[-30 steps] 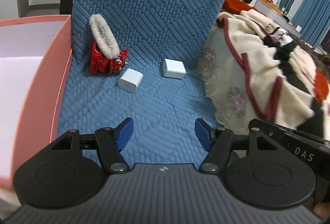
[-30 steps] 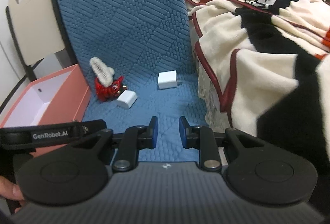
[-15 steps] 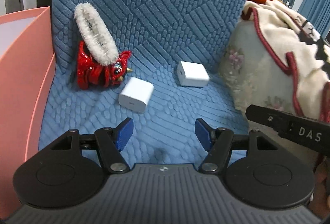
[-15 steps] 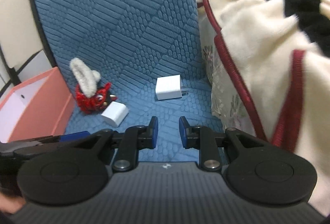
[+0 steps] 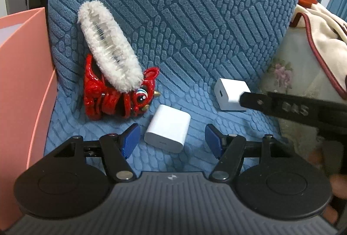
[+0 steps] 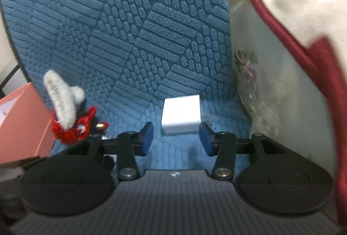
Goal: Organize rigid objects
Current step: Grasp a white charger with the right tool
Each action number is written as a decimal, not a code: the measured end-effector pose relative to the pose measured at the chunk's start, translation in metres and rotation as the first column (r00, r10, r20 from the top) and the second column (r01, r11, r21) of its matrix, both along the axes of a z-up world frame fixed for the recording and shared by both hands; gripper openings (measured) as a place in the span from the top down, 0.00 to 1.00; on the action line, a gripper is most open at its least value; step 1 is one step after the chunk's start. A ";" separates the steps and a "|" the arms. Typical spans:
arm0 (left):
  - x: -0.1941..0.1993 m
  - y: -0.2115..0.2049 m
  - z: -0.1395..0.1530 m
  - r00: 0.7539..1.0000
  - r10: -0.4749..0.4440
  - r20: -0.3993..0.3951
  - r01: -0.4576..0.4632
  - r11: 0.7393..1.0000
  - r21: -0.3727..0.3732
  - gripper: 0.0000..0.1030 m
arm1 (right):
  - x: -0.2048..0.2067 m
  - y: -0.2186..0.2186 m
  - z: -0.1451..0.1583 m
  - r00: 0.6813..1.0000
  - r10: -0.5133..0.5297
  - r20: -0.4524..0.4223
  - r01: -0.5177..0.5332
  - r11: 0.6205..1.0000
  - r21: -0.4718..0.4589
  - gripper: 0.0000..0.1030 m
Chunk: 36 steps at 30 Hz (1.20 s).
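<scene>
Soft, even indoor light is falling across the blue seat cover (image 5: pixel 195 18) with faint shadows and no glare, while fisheye bending is curving the edges and motion blur is smearing the blanket (image 6: pixel 303 18) in the right wrist view.

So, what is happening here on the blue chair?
A person holds a gripping tool in each hand, and nothing is grasped yet. The left tool is open, with the flat white charger lying between its fingers, not pressed. The right tool has just been opening, and the cube-shaped white charger lies just ahead of it. The red figurine, the fluffy white hair clip and the pink box are untouched.
</scene>
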<state>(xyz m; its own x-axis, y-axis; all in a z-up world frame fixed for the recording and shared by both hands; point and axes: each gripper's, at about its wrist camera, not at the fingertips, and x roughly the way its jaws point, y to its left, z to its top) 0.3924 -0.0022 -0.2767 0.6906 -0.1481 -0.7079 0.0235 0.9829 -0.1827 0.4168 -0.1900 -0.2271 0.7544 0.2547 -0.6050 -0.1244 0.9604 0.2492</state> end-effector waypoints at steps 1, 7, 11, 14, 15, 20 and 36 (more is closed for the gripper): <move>0.002 0.000 -0.001 1.000 0.004 -0.003 -0.004 1.000 0.001 0.31 | 0.006 0.001 -0.001 1.000 0.001 -0.002 -0.001 1.000 -0.003 0.50; 0.008 -0.004 -0.007 1.000 -0.005 -0.018 0.005 1.000 0.012 0.32 | 0.034 0.009 -0.008 1.000 0.008 0.002 -0.007 0.998 -0.056 0.47; 0.013 -0.007 -0.010 1.000 -0.005 -0.020 0.006 1.000 0.026 0.32 | 0.045 0.009 -0.014 1.000 0.022 -0.014 -0.023 0.998 -0.065 0.48; 0.017 -0.008 -0.012 1.000 -0.005 -0.024 0.005 1.000 0.027 0.35 | 0.047 0.009 -0.016 1.000 0.026 -0.016 -0.026 0.998 -0.059 0.48; 0.017 -0.008 -0.013 1.000 -0.007 -0.026 0.007 1.000 0.030 0.36 | 0.047 0.009 -0.016 0.999 0.030 -0.017 -0.031 0.997 -0.064 0.48; 0.018 -0.010 -0.015 1.000 -0.007 -0.028 0.009 0.999 0.049 0.45 | 0.048 0.010 -0.012 0.998 0.059 -0.033 -0.061 0.996 -0.067 0.49; -0.006 0.000 -0.007 1.000 -0.013 -0.026 0.015 0.999 0.049 0.51 | -0.019 0.015 0.013 0.993 0.070 -0.092 -0.078 0.993 -0.093 0.49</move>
